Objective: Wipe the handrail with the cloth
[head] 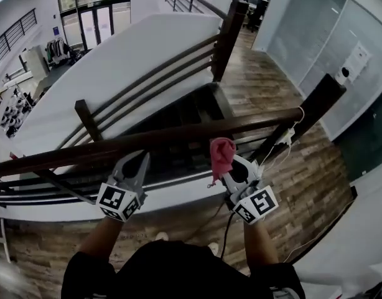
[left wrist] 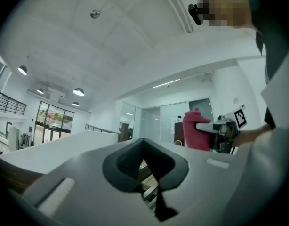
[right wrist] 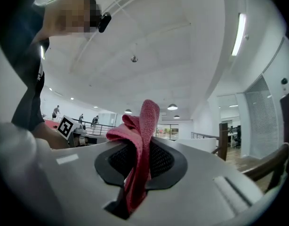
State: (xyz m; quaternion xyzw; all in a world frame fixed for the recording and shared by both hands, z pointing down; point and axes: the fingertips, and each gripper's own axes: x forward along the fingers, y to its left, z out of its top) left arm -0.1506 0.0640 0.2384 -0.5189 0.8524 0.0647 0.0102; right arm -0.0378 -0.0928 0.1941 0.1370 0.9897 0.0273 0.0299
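Observation:
A dark wooden handrail (head: pixel 178 136) runs across the head view above a stairwell. My right gripper (head: pixel 227 162) is shut on a pink cloth (head: pixel 221 154), which bunches up just below the rail. The same cloth (right wrist: pixel 140 145) stands pinched between the jaws in the right gripper view. To the left, my left gripper (head: pixel 141 157) points up at the rail from just below, shut and holding nothing. In the left gripper view its jaws (left wrist: pixel 151 173) meet, and the cloth (left wrist: pixel 196 131) shows at the right.
The stairwell (head: pixel 172 120) opens beyond the rail, with lower rails (head: pixel 147 83) along a white wall. Dark posts (head: pixel 315 108) stand at the right and far end (head: pixel 228 36). White cables (head: pixel 284 145) hang near the right post. Wood-plank floor (head: pixel 303 192) lies underfoot.

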